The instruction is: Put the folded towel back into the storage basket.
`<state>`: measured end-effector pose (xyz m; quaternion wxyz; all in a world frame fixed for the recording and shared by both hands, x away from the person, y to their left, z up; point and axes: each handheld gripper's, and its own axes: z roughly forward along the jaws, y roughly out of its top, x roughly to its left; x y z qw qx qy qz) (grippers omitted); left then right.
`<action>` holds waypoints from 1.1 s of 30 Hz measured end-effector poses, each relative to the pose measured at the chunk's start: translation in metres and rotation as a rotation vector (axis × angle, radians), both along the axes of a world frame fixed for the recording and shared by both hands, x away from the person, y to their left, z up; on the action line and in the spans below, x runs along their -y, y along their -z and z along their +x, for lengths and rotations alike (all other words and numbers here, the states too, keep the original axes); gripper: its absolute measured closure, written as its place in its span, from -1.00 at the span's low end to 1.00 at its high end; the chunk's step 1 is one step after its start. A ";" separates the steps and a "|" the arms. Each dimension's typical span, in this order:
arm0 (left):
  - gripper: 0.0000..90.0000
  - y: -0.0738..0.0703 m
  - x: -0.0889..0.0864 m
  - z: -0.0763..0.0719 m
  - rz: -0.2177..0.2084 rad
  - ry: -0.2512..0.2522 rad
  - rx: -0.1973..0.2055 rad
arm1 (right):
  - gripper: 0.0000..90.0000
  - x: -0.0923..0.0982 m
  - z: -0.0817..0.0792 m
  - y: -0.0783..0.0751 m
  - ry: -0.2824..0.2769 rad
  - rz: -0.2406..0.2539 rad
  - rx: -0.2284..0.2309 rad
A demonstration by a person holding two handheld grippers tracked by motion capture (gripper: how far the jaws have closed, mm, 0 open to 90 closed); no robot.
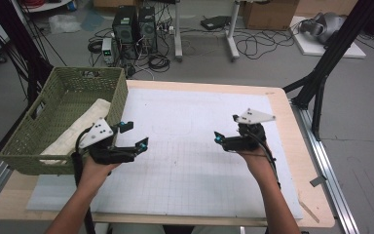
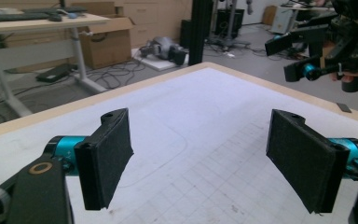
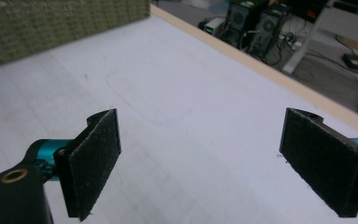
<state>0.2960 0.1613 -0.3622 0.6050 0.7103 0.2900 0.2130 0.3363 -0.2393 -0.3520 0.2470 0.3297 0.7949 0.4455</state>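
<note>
Grey floor with cables, two computer towers (image 1: 135,28) and cardboard boxes surrounds one desk (image 1: 292,146) covered by one white gridded mat (image 1: 195,161). High view: one green woven basket (image 1: 63,114) sits on the desk's left side with one pale cloth (image 1: 80,129) folded inside; the left hand-held gripper (image 1: 134,135) hovers just beside the basket, the right hand-held gripper (image 1: 226,130) over the mat, well apart from it. Left gripper view: its two padded jaws stand wide apart with nothing between them, and the right hand-held gripper appears at upper right (image 2: 298,58); the basket is outside this frame. Right gripper view: two jaws spread apart, nothing between, with the basket wall (image 3: 51,23) at upper left.
</note>
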 end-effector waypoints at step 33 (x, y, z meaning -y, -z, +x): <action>-0.49 0.058 0.042 0.002 0.090 0.056 -0.091 | -0.75 0.055 -0.055 0.060 0.126 0.032 -0.061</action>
